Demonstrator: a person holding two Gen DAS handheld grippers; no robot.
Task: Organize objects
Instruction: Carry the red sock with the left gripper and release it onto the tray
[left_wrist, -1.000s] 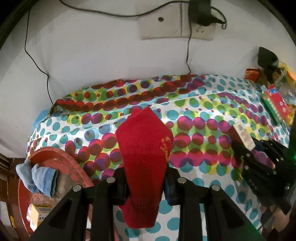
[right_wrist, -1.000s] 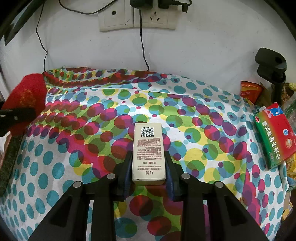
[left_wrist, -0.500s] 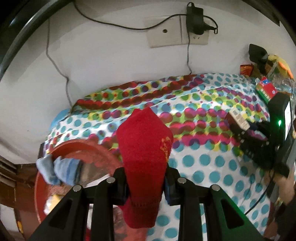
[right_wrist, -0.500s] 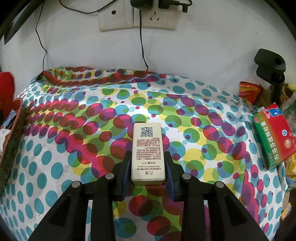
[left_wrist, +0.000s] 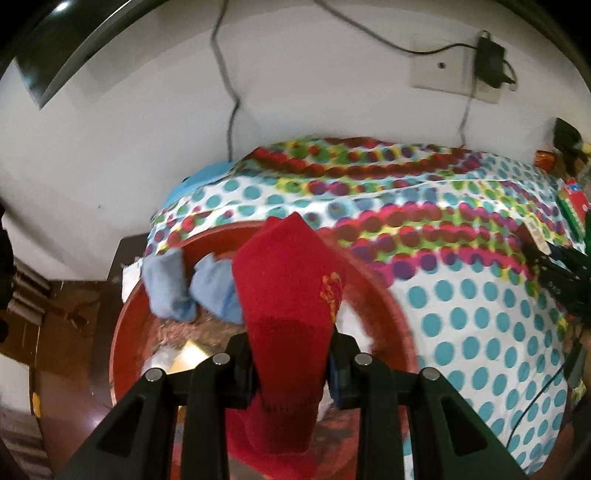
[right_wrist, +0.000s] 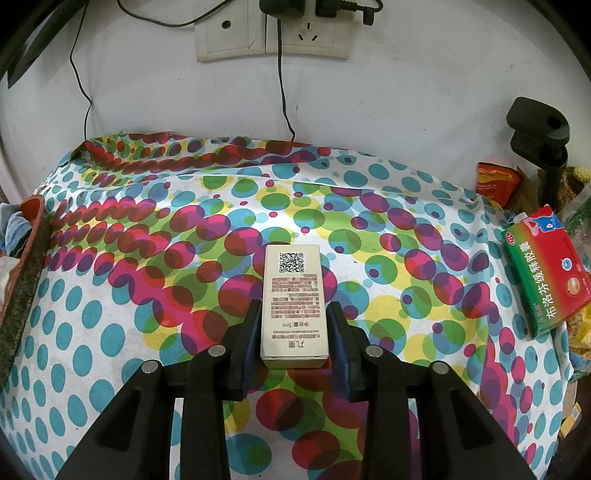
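My left gripper (left_wrist: 291, 365) is shut on a red sock (left_wrist: 291, 295) and holds it over a round red basin (left_wrist: 125, 332) at the table's left edge. Blue socks (left_wrist: 192, 291) lie in the basin. My right gripper (right_wrist: 294, 332) is shut on a small white box (right_wrist: 294, 299) with a QR code, held just above the polka-dot tablecloth (right_wrist: 147, 258). The basin's rim (right_wrist: 22, 266) shows at the left of the right wrist view. The right gripper with its box (left_wrist: 535, 236) shows at the right of the left wrist view.
A red and green medicine box (right_wrist: 543, 273) lies at the table's right edge, beside a snack packet (right_wrist: 495, 181) and a black stand (right_wrist: 539, 140). Wall sockets with plugged cables (right_wrist: 273, 33) sit above the table. A dark wooden surface (left_wrist: 66, 317) lies left of the basin.
My left gripper has swung left with the red sock, from over the tablecloth to over the red basin. The right gripper has stayed nearly still with the box.
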